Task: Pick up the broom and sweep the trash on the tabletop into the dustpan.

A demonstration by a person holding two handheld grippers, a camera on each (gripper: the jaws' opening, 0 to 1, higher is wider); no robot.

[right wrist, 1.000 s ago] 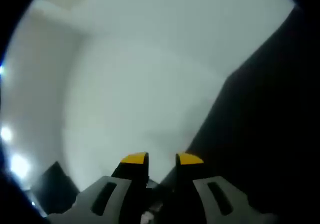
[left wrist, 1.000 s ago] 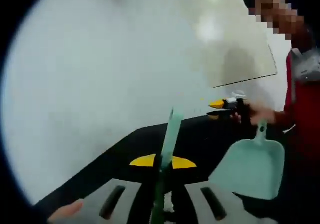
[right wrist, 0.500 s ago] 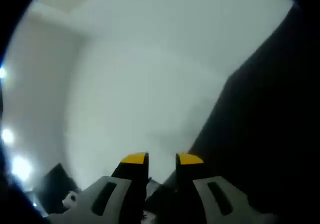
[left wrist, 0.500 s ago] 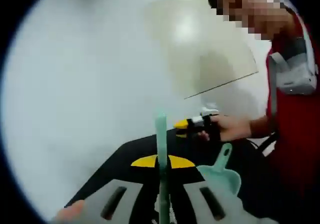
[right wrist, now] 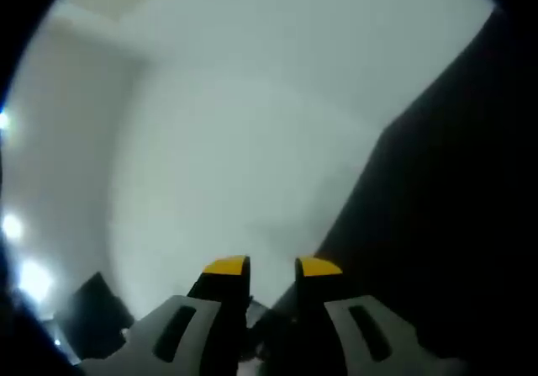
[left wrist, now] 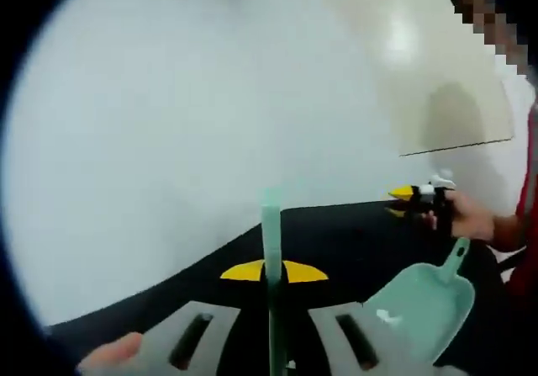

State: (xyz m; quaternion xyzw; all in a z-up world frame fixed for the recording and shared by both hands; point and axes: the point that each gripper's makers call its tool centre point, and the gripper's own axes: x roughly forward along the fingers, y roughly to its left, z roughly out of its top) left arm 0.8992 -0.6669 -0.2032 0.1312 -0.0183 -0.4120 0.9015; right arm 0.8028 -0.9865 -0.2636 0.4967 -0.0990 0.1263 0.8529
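Between the jaws of the left claw: one pale green broom handle, pinched and standing upright along the view. To its right, low: dustpan, same green, a white scrap inside, lying on the dark surface. Beyond it: right claw in the person's hand; in its own view the right claw shows jaws nearly together, with something dark low between them that cannot be made out. Step judged: broom lifted, sweeping under way. Next move calls for bristles lowered and drawn toward the dustpan mouth.
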